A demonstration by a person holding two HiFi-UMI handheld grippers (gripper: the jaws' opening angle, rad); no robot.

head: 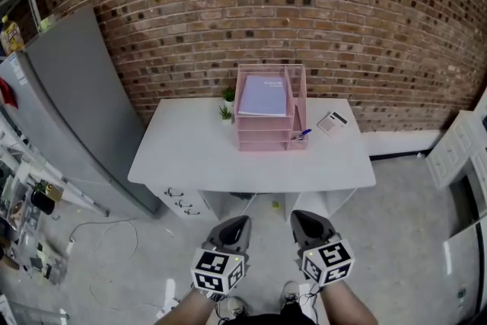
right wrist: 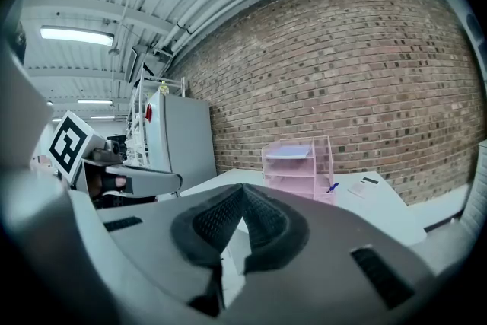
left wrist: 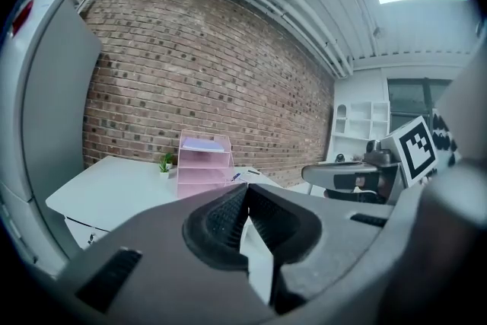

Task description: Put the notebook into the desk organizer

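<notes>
My left gripper (head: pixel 237 225) and right gripper (head: pixel 303 222) are both closed on nothing, side by side. The notebook (head: pixel 264 97) lies far ahead of them, in the desk organizer's (head: pixel 299 109) top tray. I judge it best to stay back, jaws together

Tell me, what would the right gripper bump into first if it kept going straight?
Probably the desk: the shut right gripper points at its near part, with only air between. The organizer stands further back, though depth is hard to judge.
</notes>
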